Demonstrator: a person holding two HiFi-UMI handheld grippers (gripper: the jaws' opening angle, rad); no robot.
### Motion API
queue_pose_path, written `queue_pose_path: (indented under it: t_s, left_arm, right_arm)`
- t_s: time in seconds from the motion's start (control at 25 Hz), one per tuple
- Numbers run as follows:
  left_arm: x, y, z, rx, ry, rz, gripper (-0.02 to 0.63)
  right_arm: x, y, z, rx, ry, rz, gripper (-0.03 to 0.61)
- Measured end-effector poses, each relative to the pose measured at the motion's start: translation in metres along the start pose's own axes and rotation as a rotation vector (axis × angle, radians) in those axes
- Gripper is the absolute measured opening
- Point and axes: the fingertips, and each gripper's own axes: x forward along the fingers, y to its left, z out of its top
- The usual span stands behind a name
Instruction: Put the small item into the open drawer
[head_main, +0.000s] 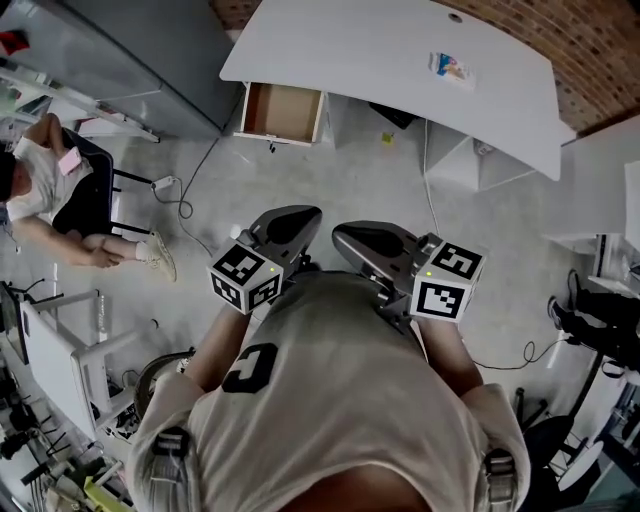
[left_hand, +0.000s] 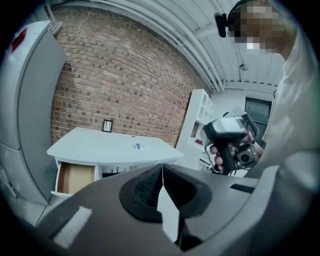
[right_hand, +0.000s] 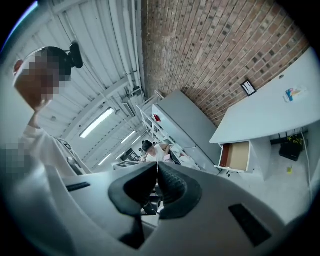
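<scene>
A small blue and white item (head_main: 450, 67) lies on the white desk (head_main: 400, 50) far ahead; it also shows as the small item (left_hand: 138, 146) and the small item (right_hand: 294, 93). Under the desk's left end an open drawer (head_main: 281, 112) shows a bare brown inside; the drawer (left_hand: 75, 178) and the drawer (right_hand: 239, 156) look empty. My left gripper (head_main: 300, 216) and right gripper (head_main: 350, 236) are held close to my chest, well short of the desk. Both are shut with nothing between the jaws: left gripper (left_hand: 162, 172), right gripper (right_hand: 157, 170).
A person sits on a chair (head_main: 95, 195) at the left, with a cable (head_main: 185, 205) on the floor nearby. A grey cabinet (head_main: 120, 50) stands left of the desk. White shelving (head_main: 600, 170) is at the right, with more cable (head_main: 500, 360) below it.
</scene>
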Motion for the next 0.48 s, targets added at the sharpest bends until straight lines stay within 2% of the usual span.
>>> queue_pose_path:
  t_s: [0.24,0.48]
  left_arm:
    - [0.045,-0.032,0.004,0.026,0.038,-0.012,0.006]
    - [0.087,-0.057,0.015,0.046,0.040,-0.019,0.006]
  right_arm:
    - [-0.050,-0.019,0.013,0.014,-0.034,0.004,0.006]
    - [-0.096,-0.039,0.023,0.019,-0.061,-0.007,0.006]
